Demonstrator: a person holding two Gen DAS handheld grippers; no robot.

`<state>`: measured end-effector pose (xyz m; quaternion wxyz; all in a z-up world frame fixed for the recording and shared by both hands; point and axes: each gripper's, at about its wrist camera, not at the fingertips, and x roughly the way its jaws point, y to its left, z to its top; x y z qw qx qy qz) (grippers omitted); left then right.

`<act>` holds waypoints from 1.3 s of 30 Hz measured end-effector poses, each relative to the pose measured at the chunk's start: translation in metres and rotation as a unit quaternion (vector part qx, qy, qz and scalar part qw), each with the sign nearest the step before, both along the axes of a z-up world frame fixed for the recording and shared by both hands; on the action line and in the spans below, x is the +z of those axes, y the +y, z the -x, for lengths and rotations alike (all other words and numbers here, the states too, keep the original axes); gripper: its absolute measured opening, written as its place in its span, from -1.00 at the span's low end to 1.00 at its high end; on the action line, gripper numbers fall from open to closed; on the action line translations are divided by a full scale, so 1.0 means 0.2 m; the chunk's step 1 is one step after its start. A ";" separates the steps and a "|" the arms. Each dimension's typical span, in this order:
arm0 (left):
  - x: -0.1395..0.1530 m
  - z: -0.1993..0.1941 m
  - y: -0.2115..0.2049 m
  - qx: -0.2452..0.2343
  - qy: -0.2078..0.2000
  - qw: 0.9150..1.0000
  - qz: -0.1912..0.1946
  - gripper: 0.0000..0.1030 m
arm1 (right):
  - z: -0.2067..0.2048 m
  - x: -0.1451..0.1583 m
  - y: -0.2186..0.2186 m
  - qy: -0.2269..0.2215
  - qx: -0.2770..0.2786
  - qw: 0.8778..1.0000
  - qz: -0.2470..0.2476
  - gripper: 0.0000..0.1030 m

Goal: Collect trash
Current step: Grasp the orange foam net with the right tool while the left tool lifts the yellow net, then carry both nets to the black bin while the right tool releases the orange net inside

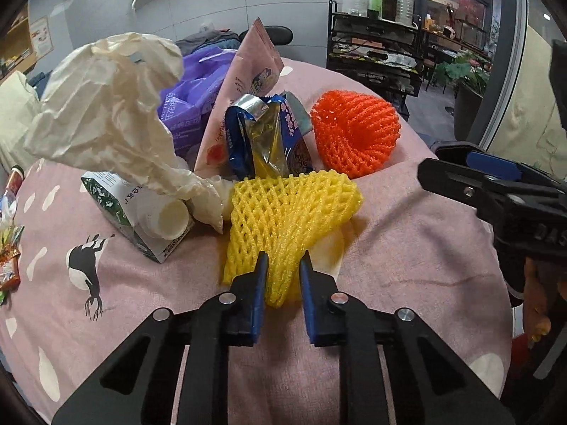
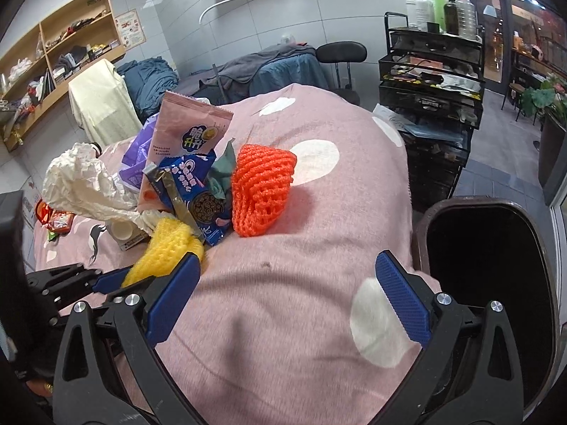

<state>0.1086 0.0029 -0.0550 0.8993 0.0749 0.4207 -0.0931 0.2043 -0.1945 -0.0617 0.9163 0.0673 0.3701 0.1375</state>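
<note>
left tool (image 1: 282, 265) gripping yellow foam net (image 1: 283, 212) at front of trash pile on pink blanket (image 1: 407, 248) | right tool (image 2: 287, 290) hanging wide open, nothing between pads | bin (image 2: 489, 283) sitting beside blanket's right edge

A pink cloth (image 2: 301, 283) with white patches and a dark animal print covers the rounded surface that carries everything. On it sits a heap of trash: a yellow foam net (image 1: 287, 212) nearest, an orange foam net (image 1: 354, 134) just beyond it and apart, a blue snack wrapper (image 1: 269, 134), a tall pink snack bag (image 1: 248, 71), a purple plastic bag (image 1: 191, 99), crumpled white paper (image 1: 106, 113), and a green-and-white carton (image 1: 124, 209) lying on its side. More small wrappers (image 1: 9, 258) lie at the left edge.
</note>
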 end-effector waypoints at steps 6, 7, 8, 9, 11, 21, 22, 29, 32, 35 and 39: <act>0.06 0.11 0.06 0.007 -0.026 0.999 0.036 -0.74 | -0.19 -0.02 0.06 0.034 0.022 0.999 -0.003 0.41; 0.06 0.12 0.06 0.008 -0.026 0.999 0.042 -0.74 | -0.22 -0.04 0.07 0.042 0.025 0.999 -0.004 0.25; 0.06 0.12 0.06 0.008 -0.027 0.999 0.046 -0.74 | -0.26 -0.05 0.07 0.051 0.026 0.998 -0.005 0.06; 0.06 0.13 0.06 0.010 -0.028 0.998 0.049 -0.74 | -0.27 -0.06 0.08 0.055 0.027 0.998 -0.006 -0.03; 0.07 0.15 0.07 0.012 -0.031 0.998 0.055 -0.74 | -0.30 -0.07 0.10 0.056 0.034 0.998 -0.011 -0.45; 0.11 0.20 0.06 0.006 -0.047 0.996 0.078 -0.74 | -0.14 0.00 0.03 0.012 0.021 0.999 -0.041 -0.80; 0.12 0.20 0.05 0.004 -0.049 0.996 0.080 -0.74 | -0.11 0.02 0.01 0.007 0.017 0.999 -0.048 -0.80; 0.18 0.21 -0.03 -0.021 -0.064 0.994 0.090 -0.74 | 0.09 0.09 -0.16 -0.027 -0.023 0.997 -0.063 -0.80; 0.20 0.20 -0.10 -0.039 -0.064 0.993 0.096 -0.74 | 0.18 0.11 -0.26 -0.038 -0.046 0.996 -0.072 -0.80; 0.21 0.19 -0.18 -0.057 -0.068 0.992 0.093 -0.74 | 0.24 0.11 -0.36 -0.042 -0.072 0.993 -0.080 -0.80; 0.23 0.19 -0.27 -0.087 -0.070 0.989 0.095 -0.74 | 0.30 0.09 -0.51 -0.040 -0.110 0.990 -0.083 -0.80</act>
